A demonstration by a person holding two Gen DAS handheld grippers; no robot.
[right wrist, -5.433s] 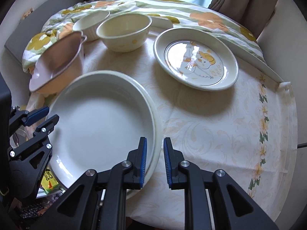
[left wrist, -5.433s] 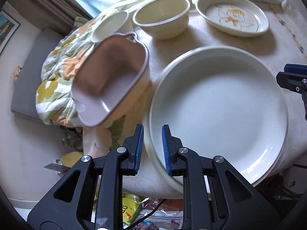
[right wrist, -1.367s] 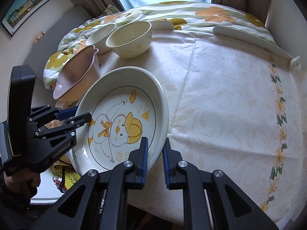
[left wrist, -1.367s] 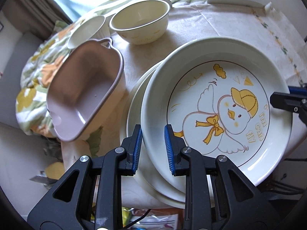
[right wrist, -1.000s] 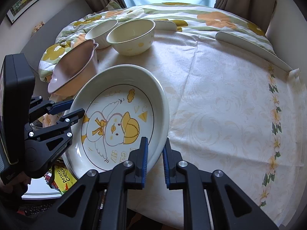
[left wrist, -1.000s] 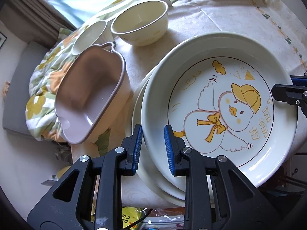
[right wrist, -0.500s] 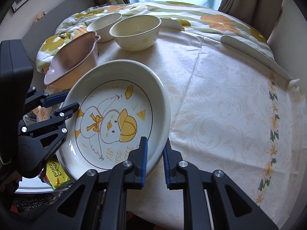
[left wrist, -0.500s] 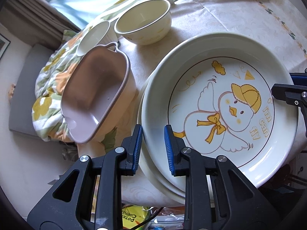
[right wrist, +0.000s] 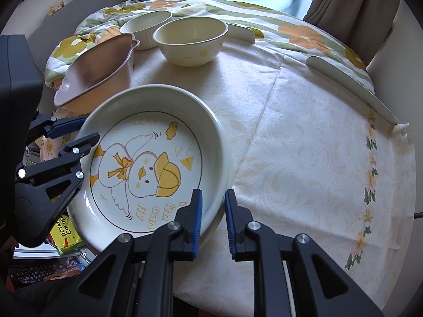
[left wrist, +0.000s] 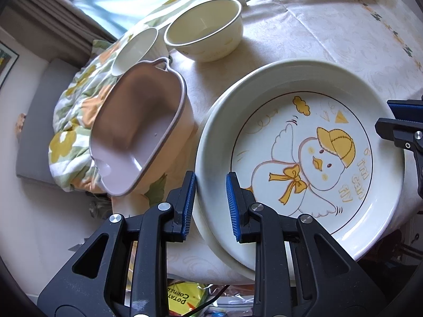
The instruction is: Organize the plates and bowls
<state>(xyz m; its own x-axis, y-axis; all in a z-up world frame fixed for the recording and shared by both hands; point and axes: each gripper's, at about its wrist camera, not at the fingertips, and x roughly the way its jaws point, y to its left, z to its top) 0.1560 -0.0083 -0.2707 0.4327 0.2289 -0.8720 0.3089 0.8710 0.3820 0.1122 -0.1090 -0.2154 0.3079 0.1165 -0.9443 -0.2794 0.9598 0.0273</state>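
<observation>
Jaws of your left gripper [left wrist: 210,203] and right gripper [right wrist: 212,220] straddle opposite rims of the duck plate [left wrist: 312,155], parted a little; whether they pinch it I cannot tell. That plate sits on a plain plate [left wrist: 211,240] at the near tabletop [right wrist: 304,145] edge, so the plates look stacked. Left to do, I judge: the pink dish [left wrist: 140,137] just beside the stack, then the cream bowl [right wrist: 190,41] and white bowl [right wrist: 145,27] farther back, touching. A flowered blanket [right wrist: 290,29] lies beyond.
</observation>
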